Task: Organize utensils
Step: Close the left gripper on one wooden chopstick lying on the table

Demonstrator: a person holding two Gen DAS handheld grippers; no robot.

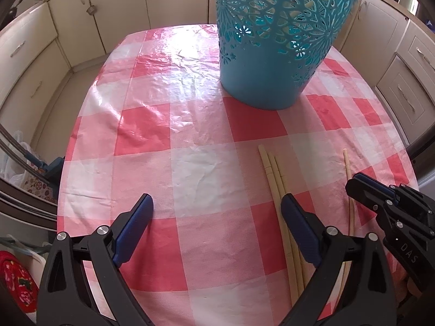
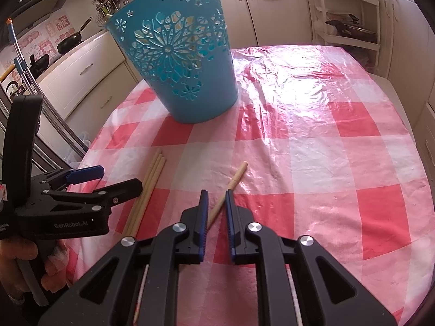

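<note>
A tall blue cut-out basket (image 1: 266, 54) (image 2: 187, 62) stands on the far half of the checked tablecloth (image 2: 312, 163). Three pale chopsticks (image 1: 274, 179) (image 2: 152, 179) lie side by side in front of it. My left gripper (image 1: 217, 203) (image 2: 119, 178) is open wide just above the cloth, its right finger resting over those three. A single chopstick (image 1: 346, 163) (image 2: 236, 176) lies apart to the right. My right gripper (image 2: 217, 198) (image 1: 353, 183) has its jaws drawn nearly together, with that chopstick running slantwise between the pads and touching both.
The table's edges fall away left and right. Cream kitchen cabinets (image 1: 32, 62) surround it, and a white shelf rack (image 2: 350, 13) stands at the back right. A hand (image 2: 24, 266) holds the left gripper's handle near the table's front left corner.
</note>
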